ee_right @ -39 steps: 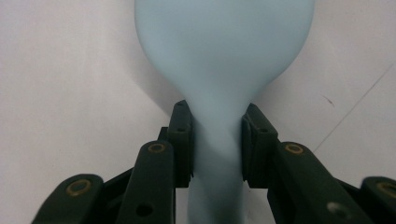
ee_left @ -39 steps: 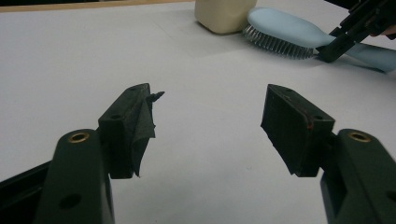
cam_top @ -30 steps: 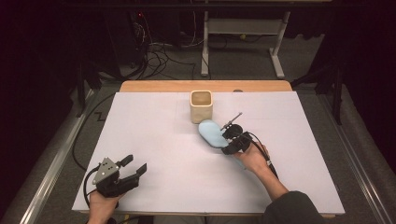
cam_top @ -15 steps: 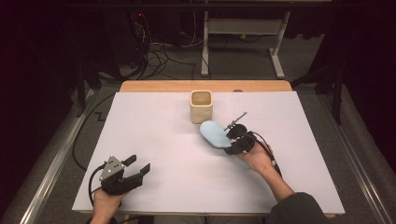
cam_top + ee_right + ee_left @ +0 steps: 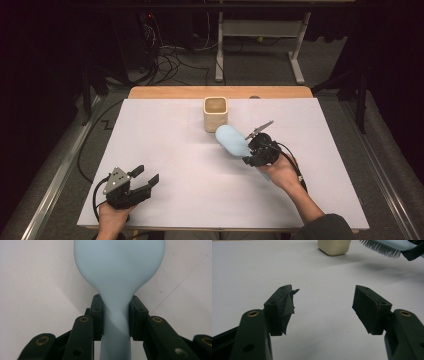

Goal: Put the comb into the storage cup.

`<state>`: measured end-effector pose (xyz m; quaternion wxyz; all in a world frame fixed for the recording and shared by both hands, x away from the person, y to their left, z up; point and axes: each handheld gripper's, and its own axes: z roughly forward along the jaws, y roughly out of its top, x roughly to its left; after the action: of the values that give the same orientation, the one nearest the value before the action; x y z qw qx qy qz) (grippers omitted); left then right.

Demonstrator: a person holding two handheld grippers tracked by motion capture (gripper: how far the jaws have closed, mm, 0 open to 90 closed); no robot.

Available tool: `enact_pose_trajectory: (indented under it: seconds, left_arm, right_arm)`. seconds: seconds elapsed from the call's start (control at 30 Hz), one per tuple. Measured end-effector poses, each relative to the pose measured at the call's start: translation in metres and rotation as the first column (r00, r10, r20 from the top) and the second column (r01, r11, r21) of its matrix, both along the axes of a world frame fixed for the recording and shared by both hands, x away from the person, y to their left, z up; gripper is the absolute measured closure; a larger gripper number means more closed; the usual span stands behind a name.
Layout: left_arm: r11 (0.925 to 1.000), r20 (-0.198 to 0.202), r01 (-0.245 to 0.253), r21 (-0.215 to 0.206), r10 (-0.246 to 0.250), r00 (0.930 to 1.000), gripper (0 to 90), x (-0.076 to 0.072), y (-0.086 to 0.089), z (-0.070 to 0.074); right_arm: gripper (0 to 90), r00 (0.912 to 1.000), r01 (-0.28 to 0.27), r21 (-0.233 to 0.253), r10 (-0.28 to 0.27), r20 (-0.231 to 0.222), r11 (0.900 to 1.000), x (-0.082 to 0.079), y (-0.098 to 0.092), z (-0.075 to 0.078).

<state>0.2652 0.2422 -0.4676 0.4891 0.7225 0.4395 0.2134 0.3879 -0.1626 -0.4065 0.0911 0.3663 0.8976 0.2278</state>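
Blue brush (image 5: 119, 272) clamped by its handle in right gripper (image 5: 116, 317).

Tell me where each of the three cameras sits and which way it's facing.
High view: above the person's side, looking forward and down on the table; both forearms show.
Left gripper view: rides the left gripper, looking along open jaws over the table.
Right gripper view: rides the right gripper, jaws clamping the blue brush.
Shared: the high view and left gripper view show the cup.

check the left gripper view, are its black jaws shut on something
No, the left gripper's jaws stand wide apart over bare white table.
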Motion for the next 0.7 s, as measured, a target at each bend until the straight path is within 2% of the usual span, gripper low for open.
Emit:
enact_pose_trajectory:
  seconds: [0.23, 0.3, 0.4, 0.57, 0.7]
  left_arm:
    - [1.0000, 0.005, 0.006, 0.001, -0.006, 1.0000, 33.9, 0.002, -0.003, 0.002]
    - [0.9999, 0.007, 0.012, 0.003, -0.012, 0.9999, 33.9, 0.002, -0.005, 0.002]
    - [0.9995, 0.005, 0.024, -0.023, -0.024, 0.9997, 33.9, 0.002, -0.007, 0.003]
    - [0.9995, 0.008, 0.027, -0.013, -0.027, 0.9996, 34.2, 0.002, -0.009, 0.003]
    - [0.9995, 0.014, 0.021, -0.022, -0.021, 0.9997, 34.3, 0.002, -0.009, 0.005]
  right_arm:
    - [70.7, 0.9996, -0.005, 0.027, 0.005, 0.029, 1.000, -0.011, -0.012, 0.005]
    - [70.7, 0.9996, 0.003, 0.041, -0.004, 0.028, 0.999, -0.014, -0.015, 0.006]
    - [70.7, 0.9991, 0.017, 0.070, -0.020, 0.036, 0.997, -0.022, -0.022, 0.007]
    - [70.7, 0.9980, 0.036, 0.124, -0.042, 0.047, 0.992, -0.035, -0.033, 0.007]
    - [70.6, 0.9973, 0.032, 0.135, -0.041, 0.061, 0.990, -0.046, -0.039, 0.005]
